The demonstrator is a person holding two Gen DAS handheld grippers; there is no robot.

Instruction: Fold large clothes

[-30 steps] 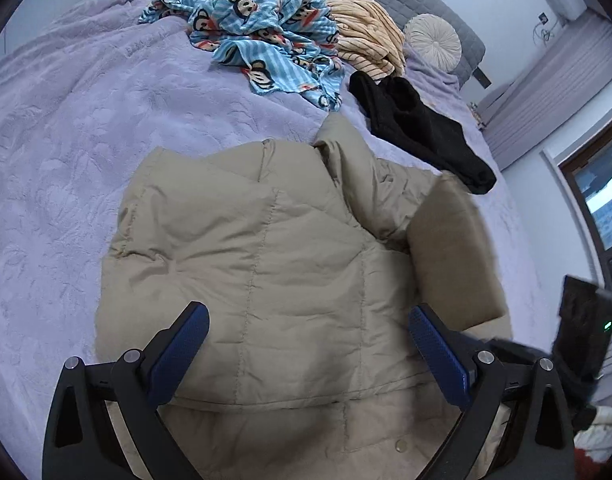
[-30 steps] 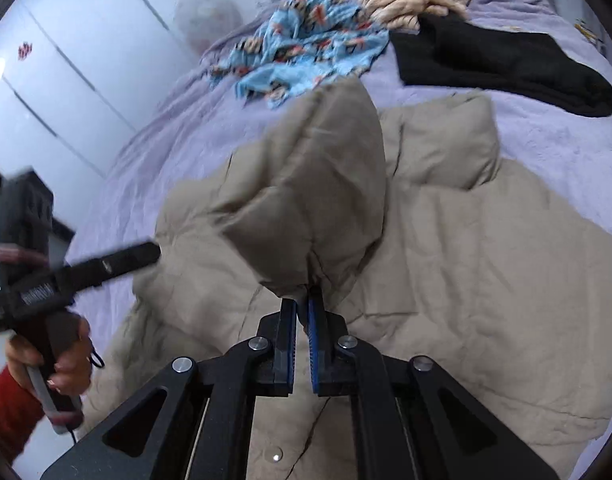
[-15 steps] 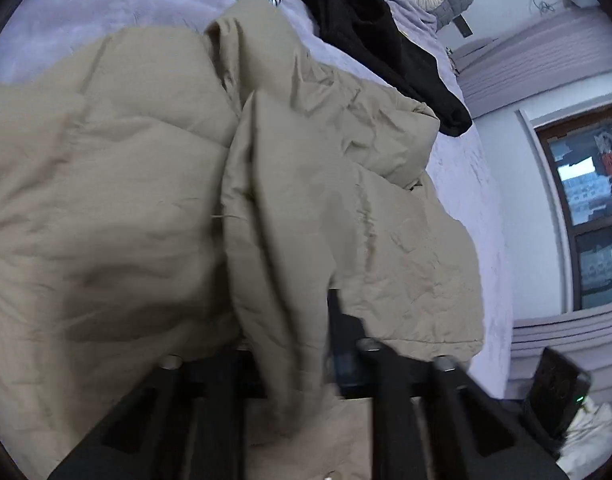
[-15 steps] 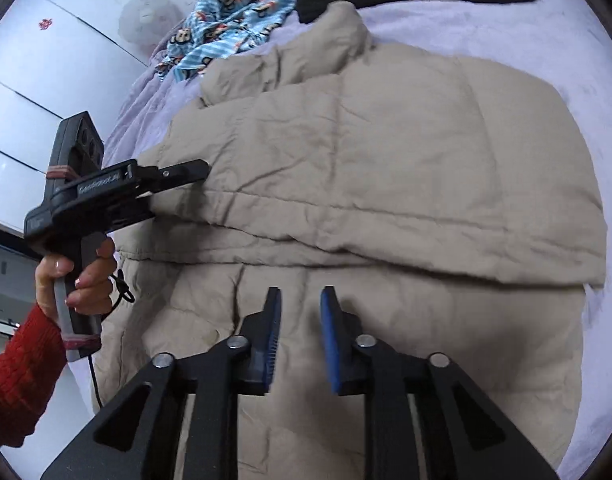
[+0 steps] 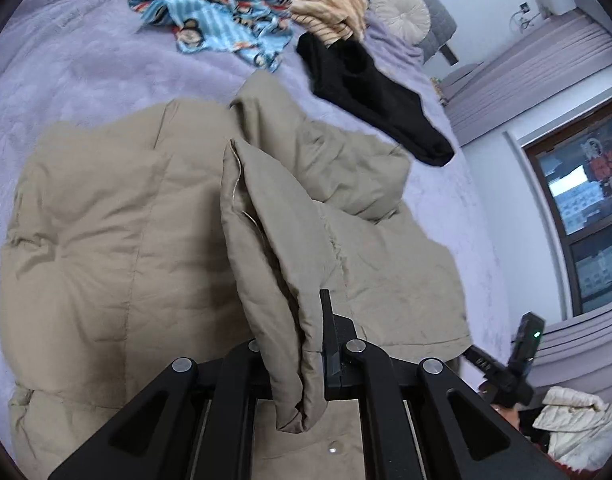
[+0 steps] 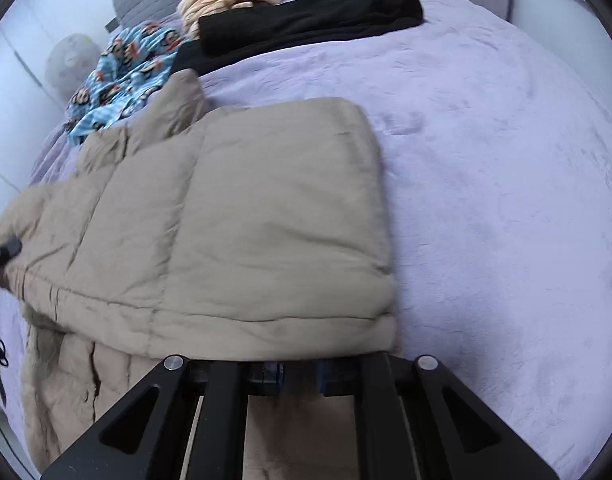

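Beige quilted puffer jacket [image 5: 118,240], partly folded, lying near the foot edge of the lavender bedspread [image 6: 505,160]. Left gripper [image 5: 306,344] clamped on a raised fold of it; right gripper [image 6: 298,372], nearly closed, half hidden under the jacket's hem. Toward the headboard: black garment [image 5: 369,92], monkey-print blue cloth [image 5: 218,4], striped cream garment [image 5: 325,4], round cushion [image 5: 401,14].

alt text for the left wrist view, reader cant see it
The left tongs are shut on a raised fold of a beige puffer jacket spread on a lilac bedspread. Beyond it lie a black garment, a blue monkey-print cloth and a striped cream one.
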